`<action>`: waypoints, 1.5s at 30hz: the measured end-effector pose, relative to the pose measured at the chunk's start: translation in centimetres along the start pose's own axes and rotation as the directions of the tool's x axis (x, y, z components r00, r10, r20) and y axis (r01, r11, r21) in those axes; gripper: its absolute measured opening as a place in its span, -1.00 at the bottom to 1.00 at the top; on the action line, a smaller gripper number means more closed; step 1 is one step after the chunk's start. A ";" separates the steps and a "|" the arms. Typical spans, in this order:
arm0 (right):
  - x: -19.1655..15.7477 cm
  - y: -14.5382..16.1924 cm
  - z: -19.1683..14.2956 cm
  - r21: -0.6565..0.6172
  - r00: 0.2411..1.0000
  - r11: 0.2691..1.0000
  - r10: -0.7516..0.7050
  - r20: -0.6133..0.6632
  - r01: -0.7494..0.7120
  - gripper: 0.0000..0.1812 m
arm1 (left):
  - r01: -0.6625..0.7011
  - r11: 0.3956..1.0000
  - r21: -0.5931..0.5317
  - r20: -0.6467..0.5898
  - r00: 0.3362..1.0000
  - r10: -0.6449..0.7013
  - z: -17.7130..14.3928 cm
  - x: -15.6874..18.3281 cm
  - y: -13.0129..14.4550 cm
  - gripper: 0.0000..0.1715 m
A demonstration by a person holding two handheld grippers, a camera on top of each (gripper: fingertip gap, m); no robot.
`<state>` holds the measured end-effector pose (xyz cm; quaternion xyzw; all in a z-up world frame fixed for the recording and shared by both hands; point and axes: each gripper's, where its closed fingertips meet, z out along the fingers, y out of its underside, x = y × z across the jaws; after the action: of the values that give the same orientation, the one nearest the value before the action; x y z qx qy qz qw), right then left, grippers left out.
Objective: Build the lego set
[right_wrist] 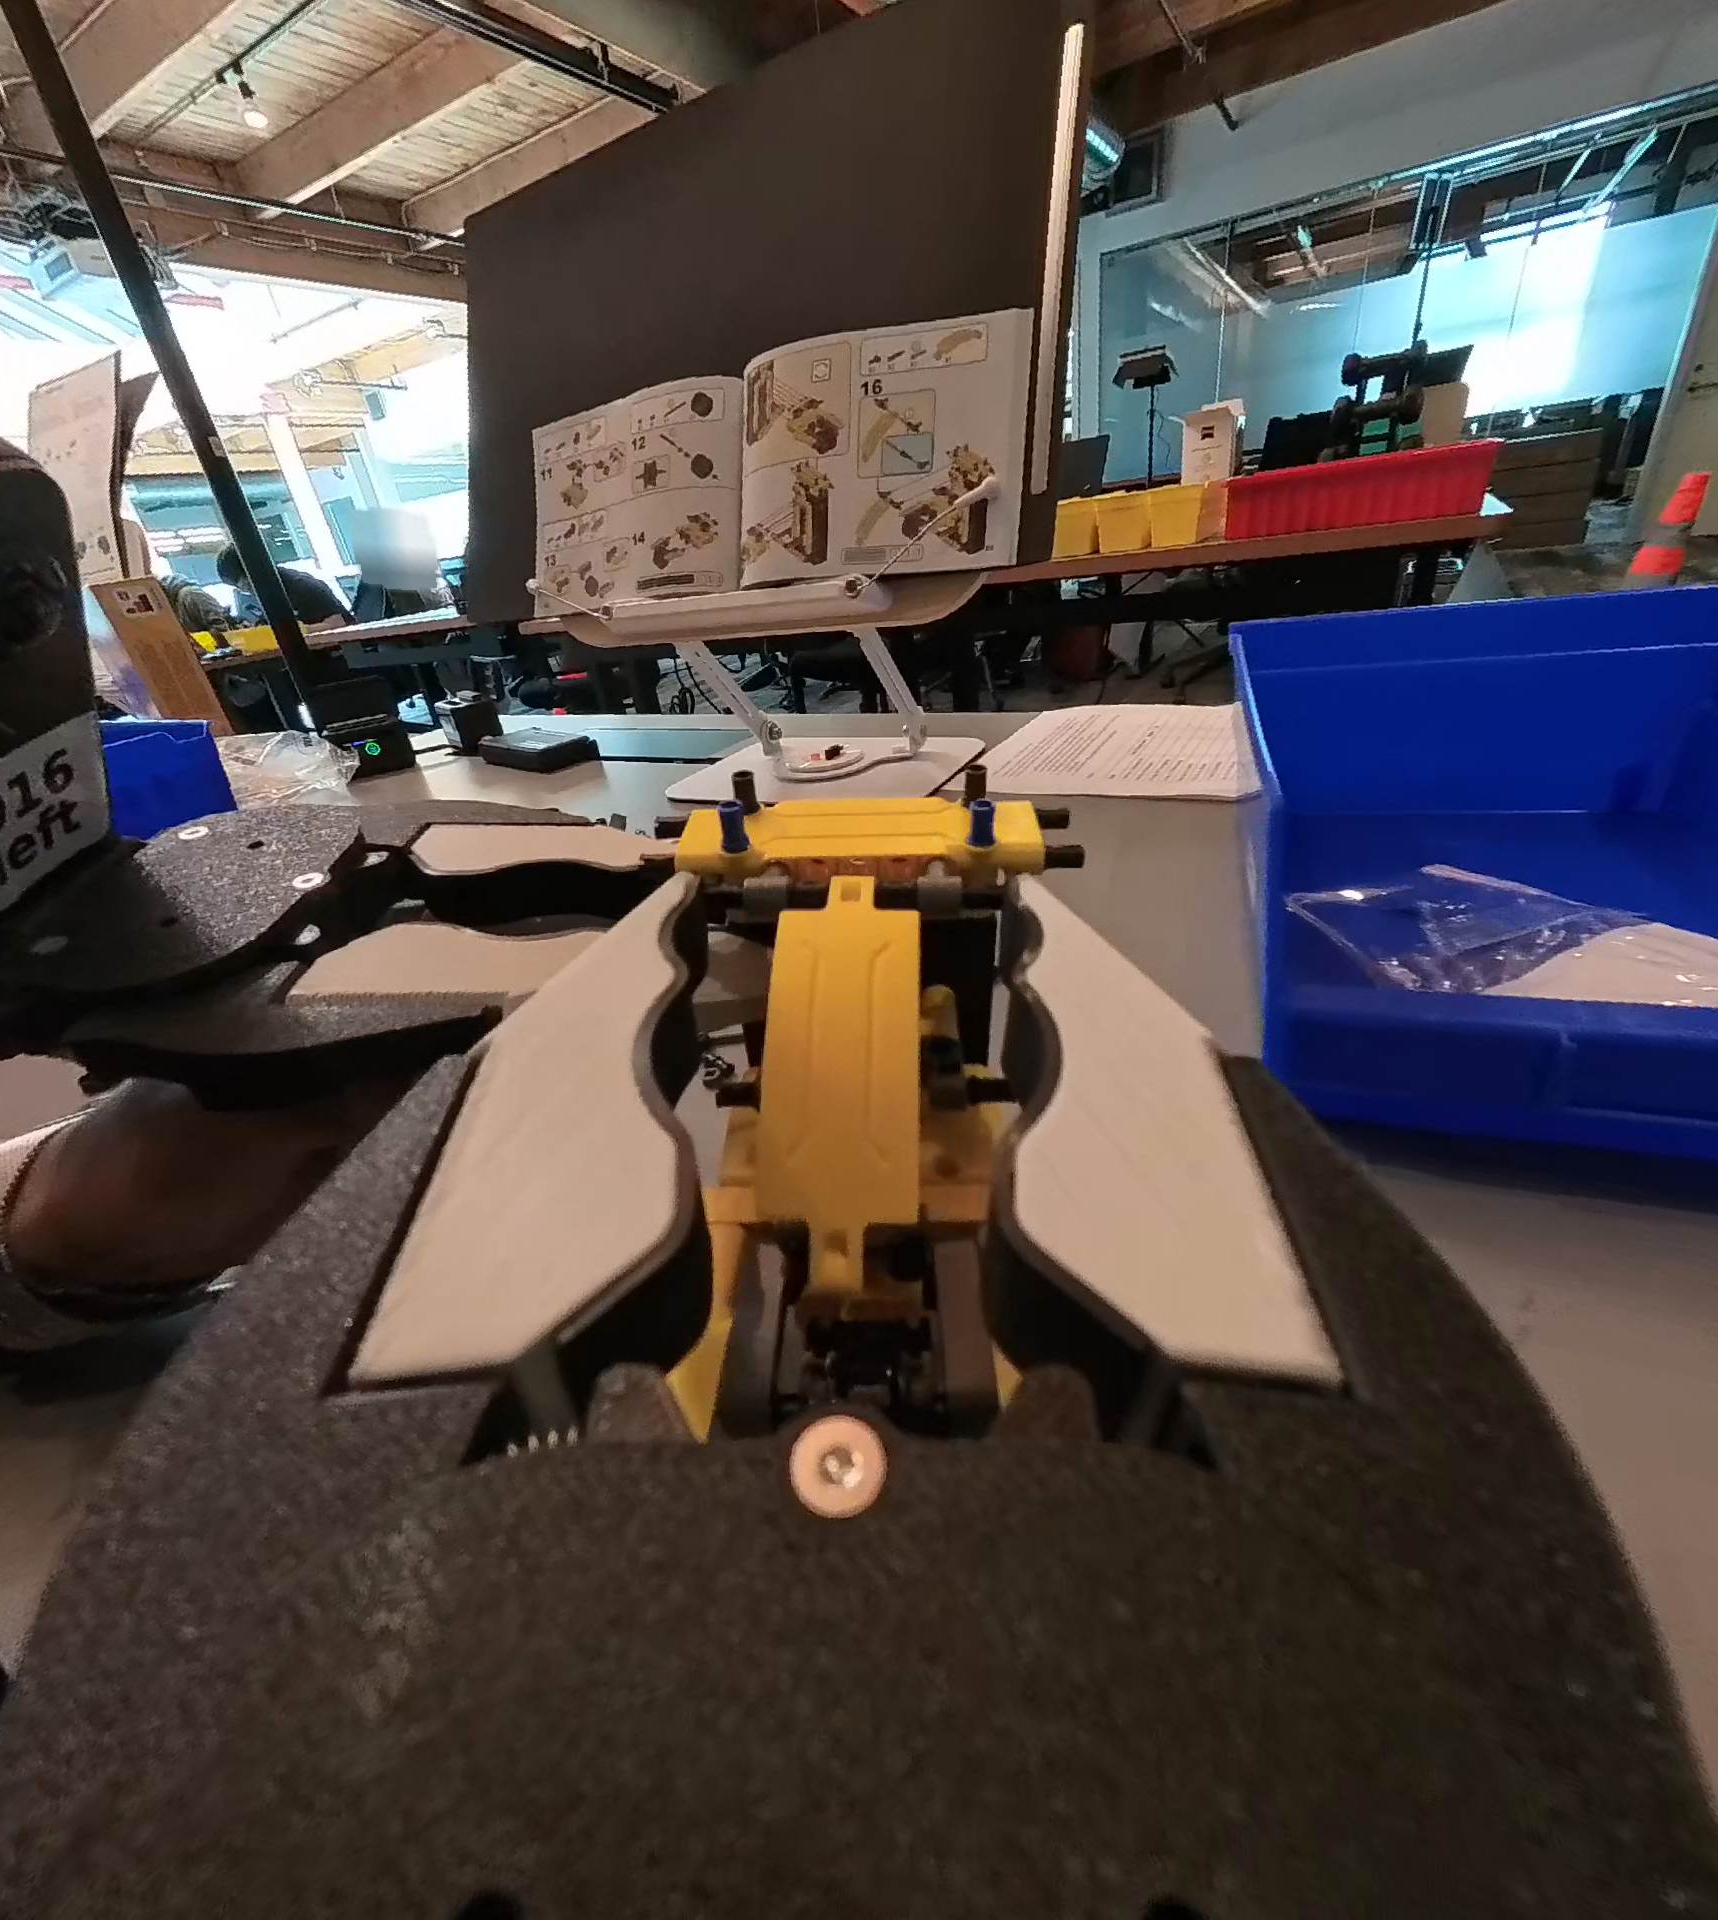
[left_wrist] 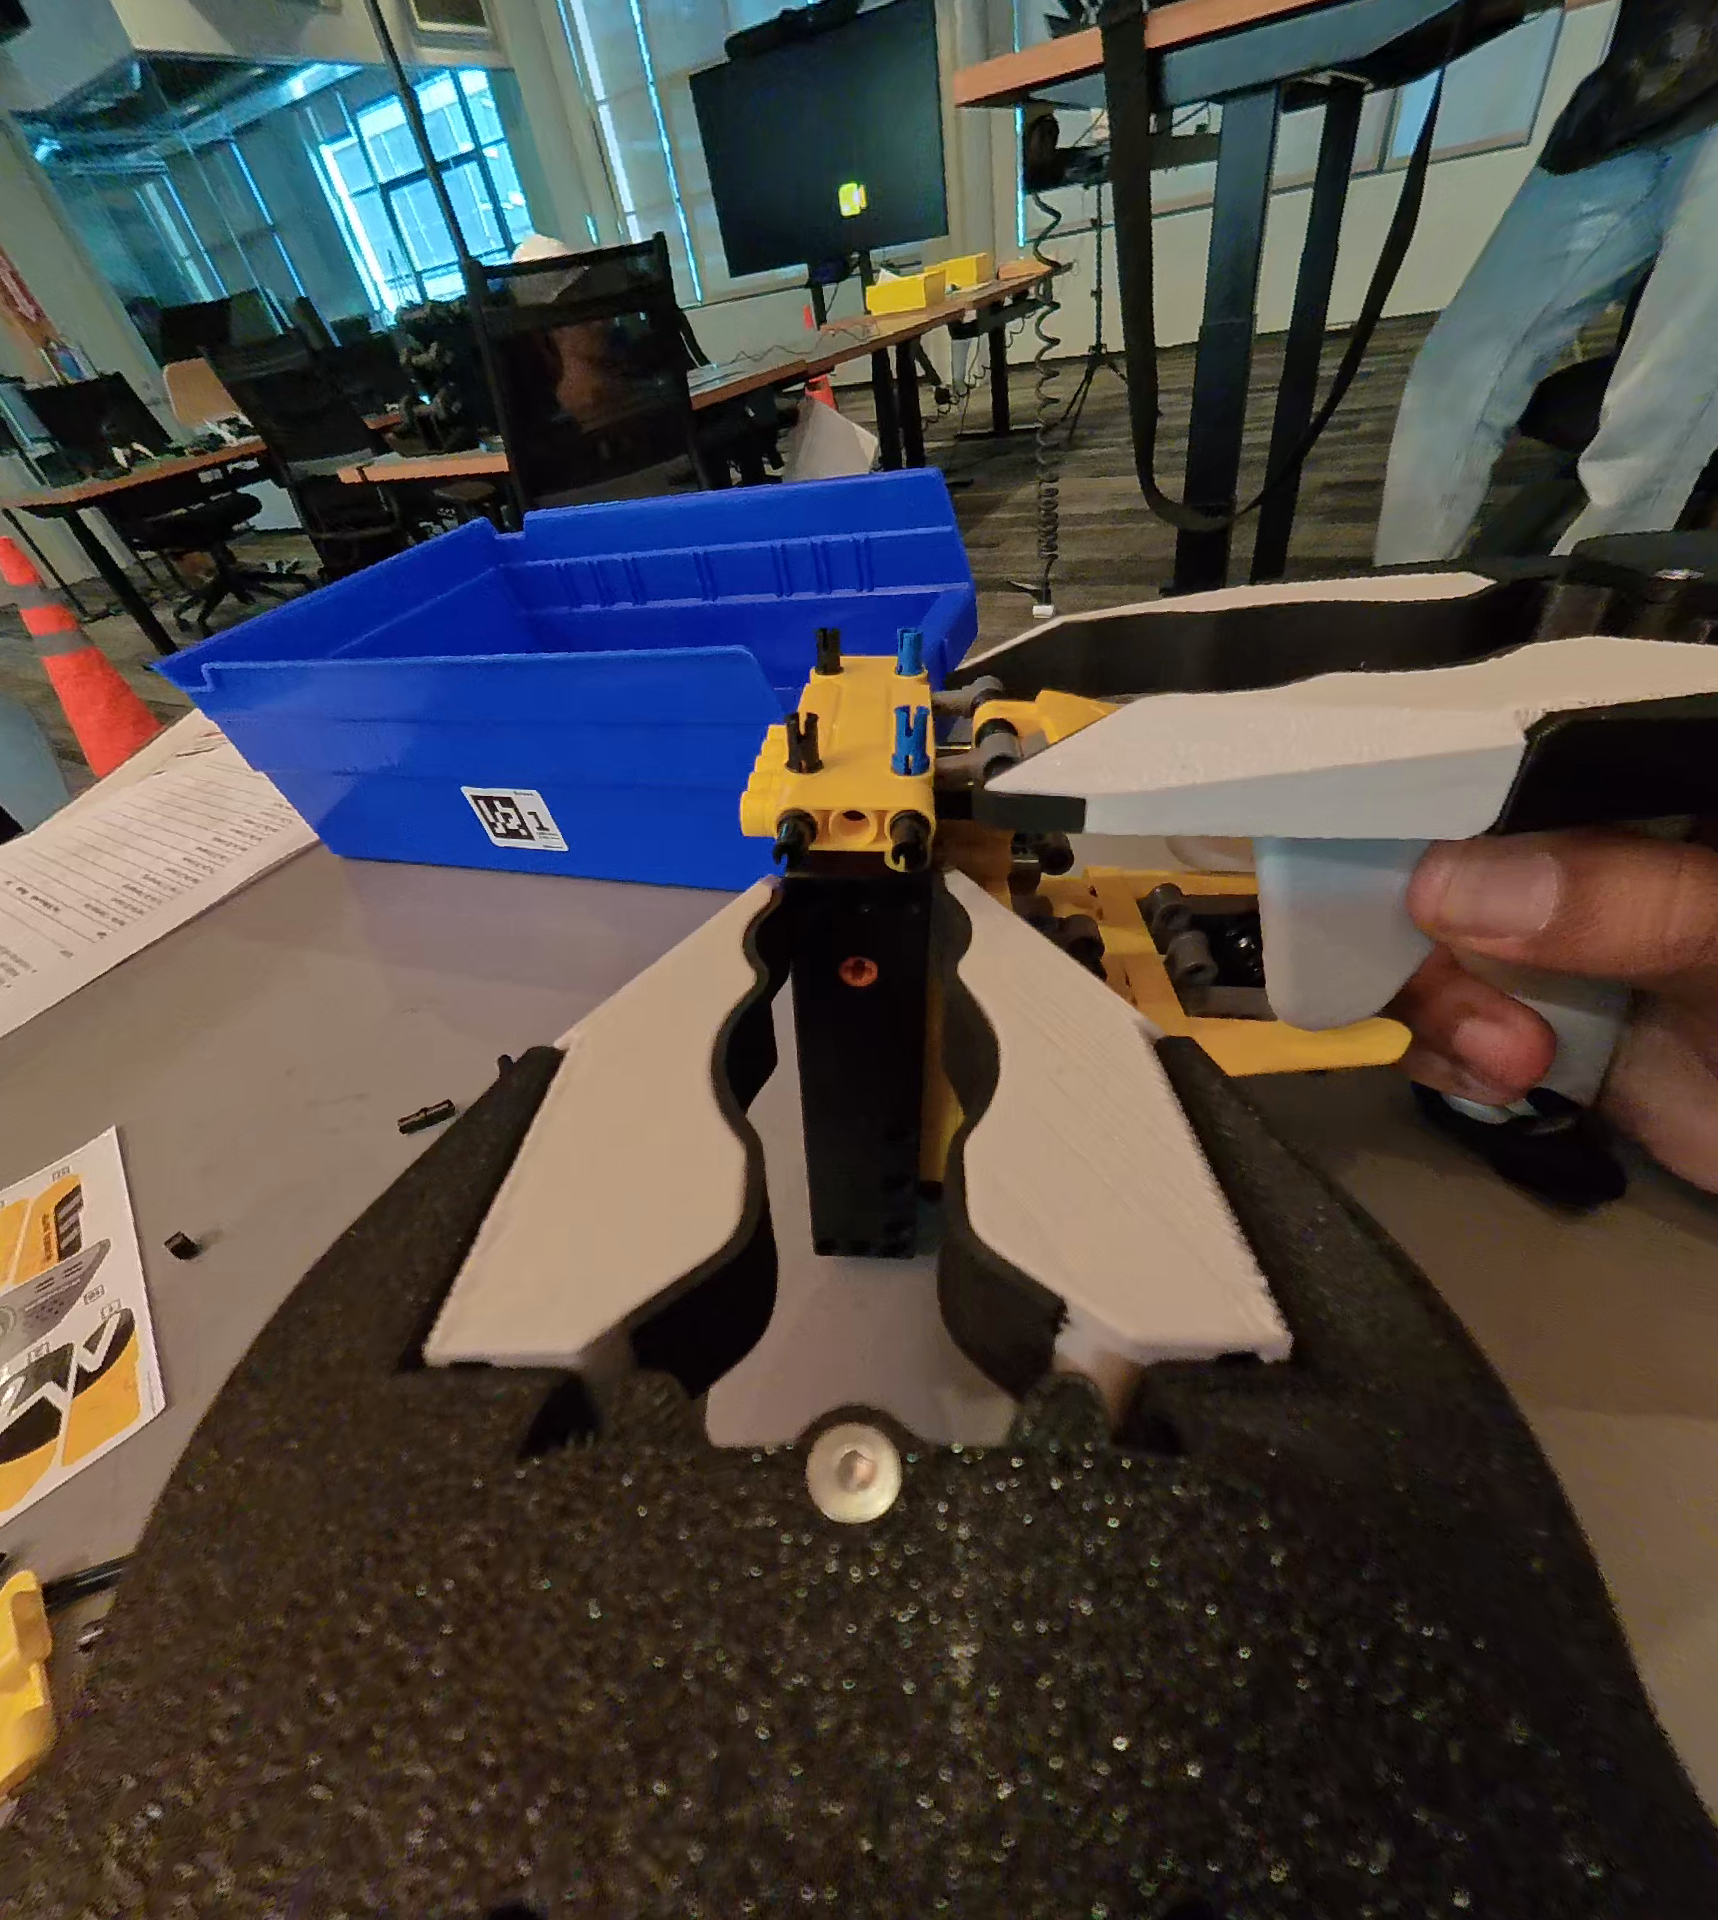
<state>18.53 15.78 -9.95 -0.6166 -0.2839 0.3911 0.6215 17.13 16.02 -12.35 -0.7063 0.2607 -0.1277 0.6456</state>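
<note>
A yellow and black brick model is held between both grippers over the grey table [left_wrist: 335,1018]. In the left wrist view my left gripper [left_wrist: 855,894] is shut on the model's upright black block [left_wrist: 860,1060]. That block carries a yellow piece [left_wrist: 850,748] with black and blue pins on top. My right gripper [left_wrist: 969,738] comes in from the right, held by a hand [left_wrist: 1582,997]. In the right wrist view my right gripper [right_wrist: 850,883] is shut on the model's long yellow body [right_wrist: 844,1060]. The left gripper [right_wrist: 647,894] reaches in from the left at the model's far end.
A blue bin [left_wrist: 522,748] stands just behind the model; it is at the right in the right wrist view [right_wrist: 1457,1091], with a plastic bag [right_wrist: 1520,945] inside. A sticker sheet [left_wrist: 13,1340], printed paper [left_wrist: 55,914], a loose yellow piece [left_wrist: 3,1694] and an instruction booklet on a stand [right_wrist: 782,468] are nearby. My two grippers' fingertips are within a few centimetres of each other.
</note>
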 end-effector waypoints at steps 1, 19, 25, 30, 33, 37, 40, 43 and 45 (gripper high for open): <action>0.0 0.0 0.0 -0.002 1.000 1.000 0.003 0.002 -0.003 -0.38 | 0.002 1.000 0.000 -0.001 1.000 -0.002 0.0 0.0 0.0 -0.71; 0.3 0.2 -0.1 -0.014 0.999 0.999 0.031 0.014 -0.031 -0.39 | 0.034 0.999 0.012 -0.076 0.997 -0.033 0.2 0.4 -0.2 -0.70; 0.4 0.1 -0.2 -0.010 0.999 0.999 0.038 0.026 -0.038 -0.39 | 0.003 1.000 0.031 -0.093 0.996 0.000 0.1 0.7 -0.4 -0.71; 0.3 0.2 -0.4 -0.019 0.998 0.999 0.039 0.043 -0.039 -0.39 | -0.035 0.999 0.041 -0.087 0.996 0.038 0.0 0.9 -0.4 -0.72; 0.2 0.2 -0.3 -0.022 0.998 0.999 0.041 0.048 -0.040 -0.39 | -0.040 0.998 0.043 -0.079 0.996 0.043 0.0 0.9 -0.4 -0.72; 0.3 0.2 -0.4 -0.032 0.996 0.998 0.058 0.066 -0.056 -0.39 | -0.080 0.996 0.045 -0.066 0.994 0.082 0.0 1.1 -0.4 -0.71; 0.2 0.3 -0.5 -0.053 0.995 0.997 0.062 0.082 -0.058 -0.39 | -0.133 0.990 0.051 -0.062 0.989 0.136 -0.1 1.2 -0.3 -0.70; 0.1 0.3 -0.7 -0.073 0.994 0.996 0.058 0.095 -0.051 -0.39 | -0.162 0.985 0.058 -0.062 0.984 0.166 -0.2 1.3 -0.3 -0.70; 0.2 0.5 -0.8 -0.097 0.993 0.994 0.059 0.104 -0.049 -0.39 | -0.213 0.975 0.059 -0.056 0.975 0.216 -0.1 1.4 -0.3 -0.69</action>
<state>19.24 15.45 -10.51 -0.6310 -0.3181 0.4261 0.5649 18.33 15.13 -12.23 -0.6524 0.3519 -0.0858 0.6657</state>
